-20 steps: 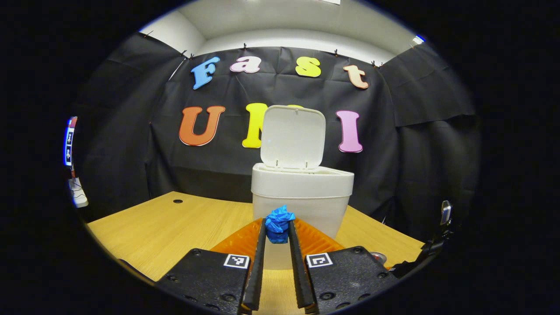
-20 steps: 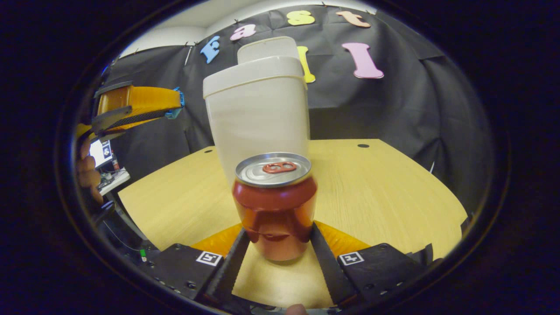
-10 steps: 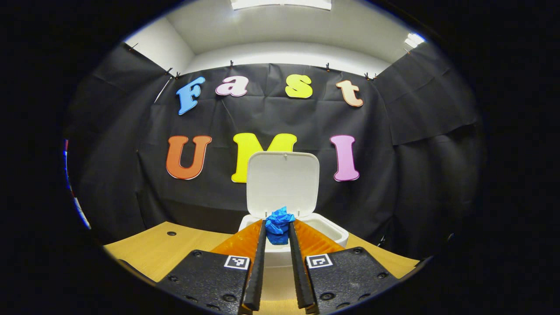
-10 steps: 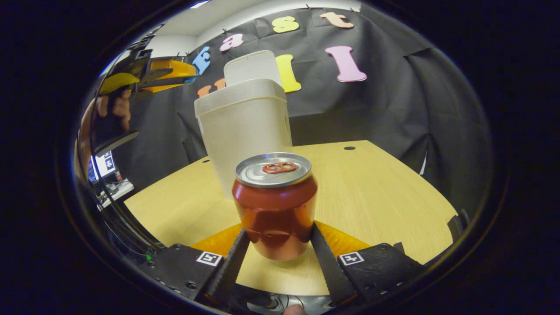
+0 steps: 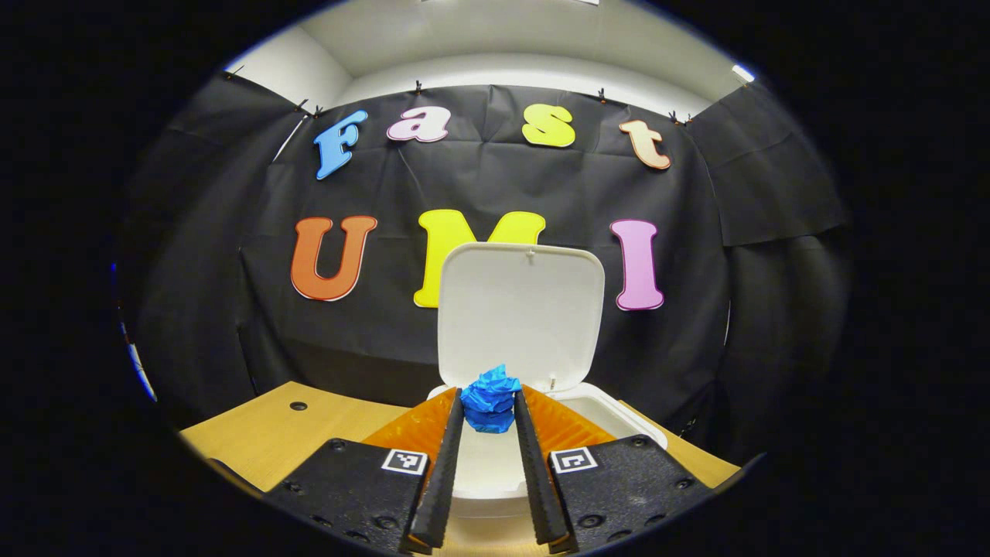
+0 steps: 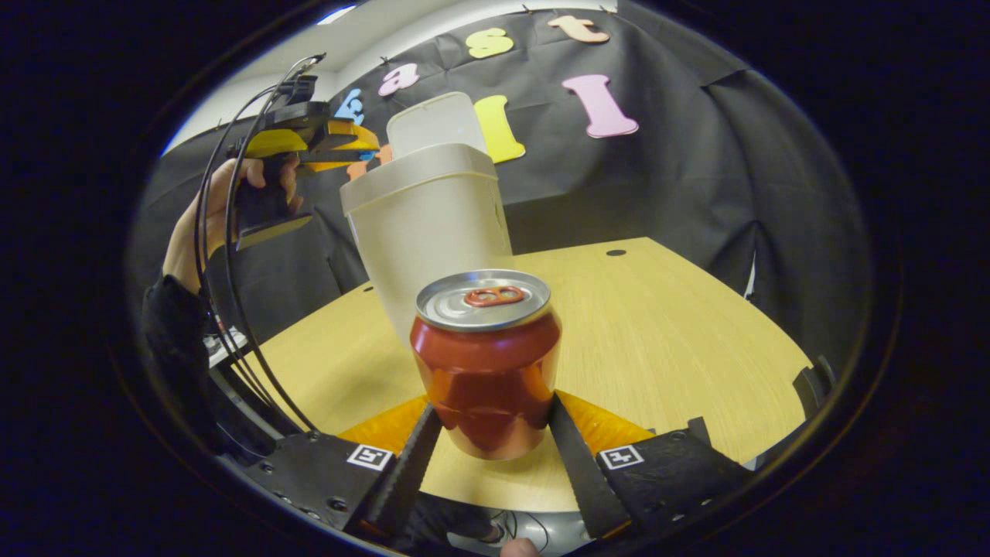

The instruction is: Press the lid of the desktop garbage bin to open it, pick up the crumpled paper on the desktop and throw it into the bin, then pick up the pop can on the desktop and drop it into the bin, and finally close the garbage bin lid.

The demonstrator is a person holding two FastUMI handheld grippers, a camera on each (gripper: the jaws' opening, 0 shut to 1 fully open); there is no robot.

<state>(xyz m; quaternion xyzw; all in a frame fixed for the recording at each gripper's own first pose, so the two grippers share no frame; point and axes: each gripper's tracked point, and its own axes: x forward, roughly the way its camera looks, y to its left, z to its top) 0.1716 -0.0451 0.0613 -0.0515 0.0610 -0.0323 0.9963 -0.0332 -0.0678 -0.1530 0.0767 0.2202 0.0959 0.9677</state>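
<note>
In the left gripper view my left gripper (image 5: 489,408) is shut on a crumpled blue paper ball (image 5: 489,398), held above the open mouth of the white bin (image 5: 595,410). The bin's lid (image 5: 520,313) stands upright behind the paper. In the right gripper view my right gripper (image 6: 489,418) is shut on a red pop can (image 6: 486,360), lifted off the wooden table (image 6: 657,340). The bin (image 6: 425,224) stands just behind the can, its lid (image 6: 433,124) raised. At upper left the left gripper (image 6: 363,151), held by a hand (image 6: 209,224), reaches the bin's top.
Two small round holes mark the tabletop, one (image 5: 298,405) at the left in the left gripper view and one (image 6: 616,253) far right of the bin in the right gripper view. Cables (image 6: 232,294) hang from the left gripper's handle. Black cloth walls close the booth.
My left gripper rose with the paper and moved forward over the bin's opening. My right gripper lifted the can slightly off the table and drifted a little.
</note>
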